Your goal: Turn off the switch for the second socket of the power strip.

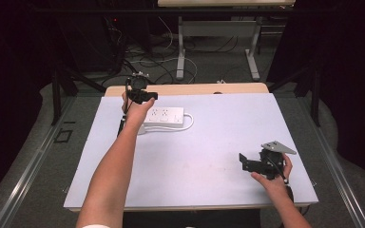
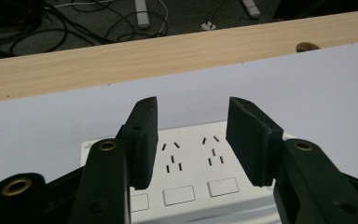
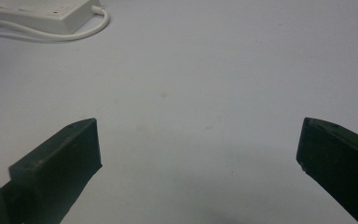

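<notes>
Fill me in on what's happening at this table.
A person works at a pale lavender table with a black two-jaw gripper in each hand. The left gripper hangs over a white plastic power strip near the far edge, its jaws partly open and not pressing on the strip. The strip's white cable loops beside it. The right gripper sits near the table's front right corner, jaws wide open with nothing between them.

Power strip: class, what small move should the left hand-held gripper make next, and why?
Probably lower a little further onto the power strip. The left hand-held gripper hangs above it with its jaws apart, pads touching nothing, and the strip's socket face lies between them. The right hand-held gripper waits open, far off.
</notes>
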Action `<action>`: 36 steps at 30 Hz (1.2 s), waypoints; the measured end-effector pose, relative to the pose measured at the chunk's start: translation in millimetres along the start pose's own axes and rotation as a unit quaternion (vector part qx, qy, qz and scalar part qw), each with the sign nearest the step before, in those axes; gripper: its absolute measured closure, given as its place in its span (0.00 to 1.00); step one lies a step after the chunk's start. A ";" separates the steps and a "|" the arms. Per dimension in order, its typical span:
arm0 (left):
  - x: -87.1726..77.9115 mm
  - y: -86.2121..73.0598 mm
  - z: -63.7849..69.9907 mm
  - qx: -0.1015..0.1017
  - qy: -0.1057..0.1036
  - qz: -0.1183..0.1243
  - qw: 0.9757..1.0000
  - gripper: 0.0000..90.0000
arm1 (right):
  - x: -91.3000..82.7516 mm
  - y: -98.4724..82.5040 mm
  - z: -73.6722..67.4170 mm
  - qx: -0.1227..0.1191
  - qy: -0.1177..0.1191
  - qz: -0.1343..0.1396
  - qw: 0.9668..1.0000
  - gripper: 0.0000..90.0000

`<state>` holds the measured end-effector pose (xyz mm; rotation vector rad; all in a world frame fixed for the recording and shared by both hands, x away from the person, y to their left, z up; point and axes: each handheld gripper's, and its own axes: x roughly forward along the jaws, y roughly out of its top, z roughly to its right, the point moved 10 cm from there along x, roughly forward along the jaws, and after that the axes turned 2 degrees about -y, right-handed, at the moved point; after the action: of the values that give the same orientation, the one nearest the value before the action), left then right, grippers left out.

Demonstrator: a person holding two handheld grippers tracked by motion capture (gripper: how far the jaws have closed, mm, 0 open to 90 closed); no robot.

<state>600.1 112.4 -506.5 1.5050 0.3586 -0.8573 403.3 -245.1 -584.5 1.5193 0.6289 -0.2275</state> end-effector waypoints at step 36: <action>33.7 -41.7 -18.3 -0.041 -0.006 -0.100 0.994 0.85 | 1.9 -2.5 -1.3 0.001 0.009 -0.008 1.000 0.00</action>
<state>599.6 126.9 -561.3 1.4030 0.5379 -0.9966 403.2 -243.5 -587.6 1.5203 0.6554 -0.2271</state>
